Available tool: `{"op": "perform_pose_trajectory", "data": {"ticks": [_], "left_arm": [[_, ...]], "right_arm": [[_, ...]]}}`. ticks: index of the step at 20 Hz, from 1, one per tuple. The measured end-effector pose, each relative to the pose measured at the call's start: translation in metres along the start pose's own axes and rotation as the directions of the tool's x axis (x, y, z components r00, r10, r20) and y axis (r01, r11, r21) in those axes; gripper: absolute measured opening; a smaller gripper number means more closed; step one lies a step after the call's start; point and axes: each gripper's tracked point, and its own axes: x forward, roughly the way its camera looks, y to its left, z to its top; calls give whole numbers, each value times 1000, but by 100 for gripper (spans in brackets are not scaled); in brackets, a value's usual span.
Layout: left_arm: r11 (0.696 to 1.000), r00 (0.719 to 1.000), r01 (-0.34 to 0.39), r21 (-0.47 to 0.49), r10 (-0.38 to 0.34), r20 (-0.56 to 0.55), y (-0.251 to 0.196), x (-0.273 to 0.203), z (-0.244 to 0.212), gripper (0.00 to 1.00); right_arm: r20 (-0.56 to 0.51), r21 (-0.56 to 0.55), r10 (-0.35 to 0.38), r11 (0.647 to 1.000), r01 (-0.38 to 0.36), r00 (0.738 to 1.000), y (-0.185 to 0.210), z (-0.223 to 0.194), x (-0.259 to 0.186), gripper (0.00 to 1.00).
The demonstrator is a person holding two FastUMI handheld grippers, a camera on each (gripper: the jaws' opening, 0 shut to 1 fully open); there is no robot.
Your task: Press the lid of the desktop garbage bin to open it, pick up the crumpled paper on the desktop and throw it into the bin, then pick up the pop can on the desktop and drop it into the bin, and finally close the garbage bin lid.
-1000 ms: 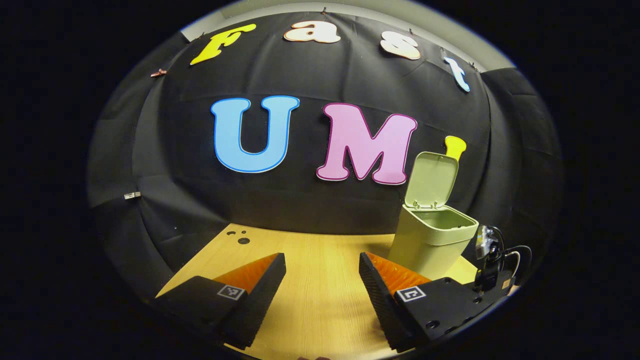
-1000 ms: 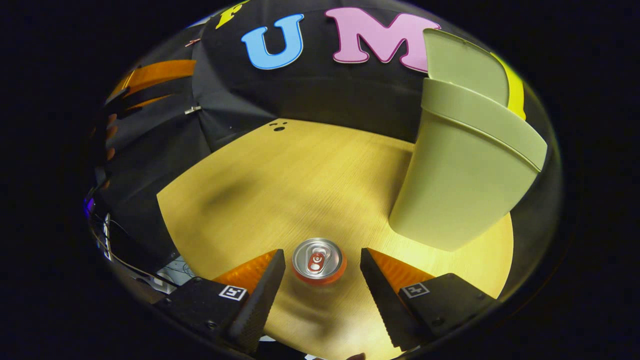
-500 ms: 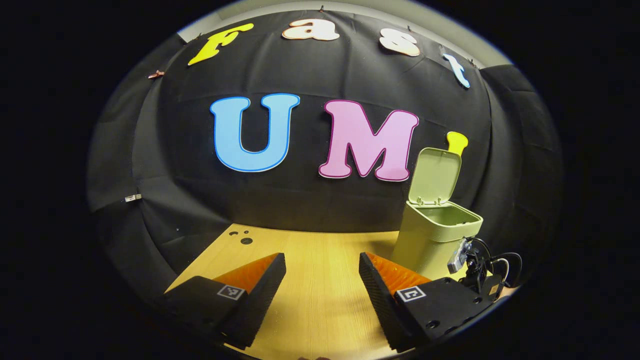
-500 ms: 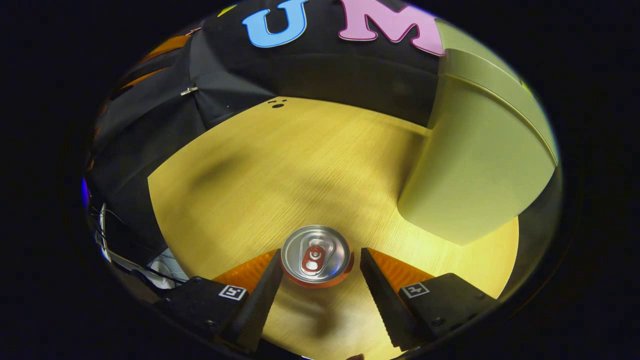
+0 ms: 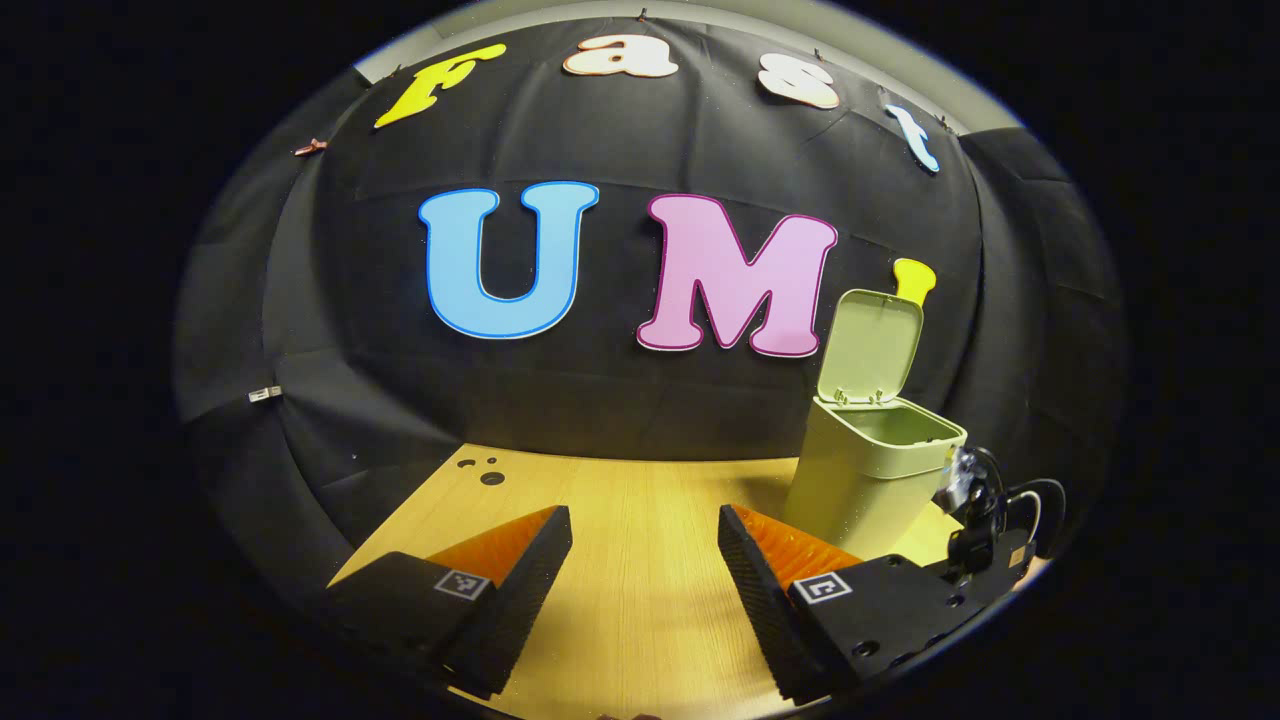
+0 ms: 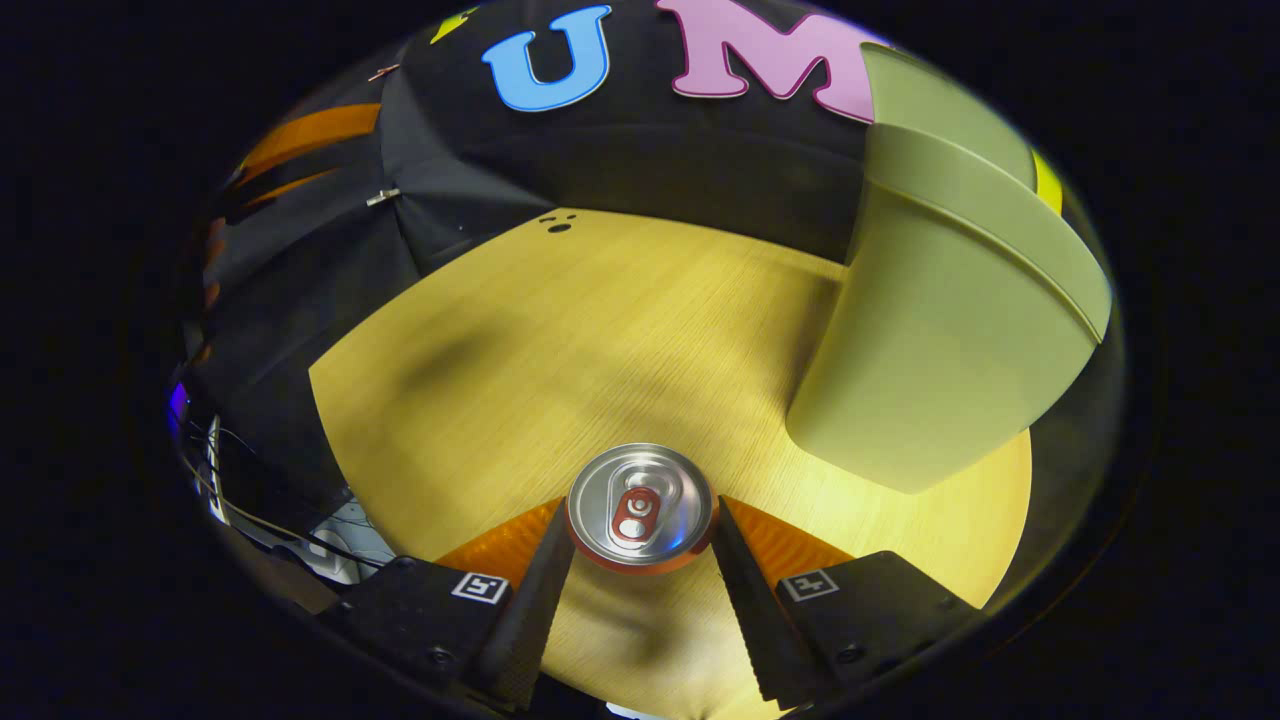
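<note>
Between right gripper jaws: pop can, clamped; left gripper jaws apart, bin lid up.

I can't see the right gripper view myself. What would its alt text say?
Seen from above, a pop can stands upright on a wooden desktop between the two fingers of the right hand-held gripper, which sit against its sides. A pale green garbage bin stands to the right, its lid raised, with black cloth behind.

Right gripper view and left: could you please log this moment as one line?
right gripper: fingers closed on pop can | left gripper: open, idle | bin: lid up
</note>
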Motion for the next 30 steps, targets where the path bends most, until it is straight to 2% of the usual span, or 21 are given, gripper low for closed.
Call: {"op": "perform_pose_trajectory", "data": {"ticks": [5, 10, 17, 23, 26, 30], "left_arm": [[1000, 1000, 24, 9, -24, 2, -11, 6, 1, 94], [998, 999, 53, 19, -53, 9, -25, 15, 3, 94], [996, 996, 85, 25, -86, 13, -44, 23, 7, 94], [996, 996, 91, 21, -91, 2, -53, 18, 2, 95], [996, 996, 90, 14, -90, -6, -55, 16, -3, 94], [996, 996, 85, 10, -85, -8, -57, 14, -3, 94]], "right_arm": [[87, 40, 6, 999, -9, 996, -8, 31, -39, 83], [201, 99, -7, 995, -14, 980, -21, 80, -75, 83], [361, 125, -55, 992, 10, 931, -47, 153, -126, 83], [477, 143, -121, 988, 59, 871, -87, 212, -155, 83], [511, 159, -162, 983, 93, 844, -112, 233, -159, 83], [483, 218, -258, 961, 170, 837, -160, 242, -140, 82]]}}
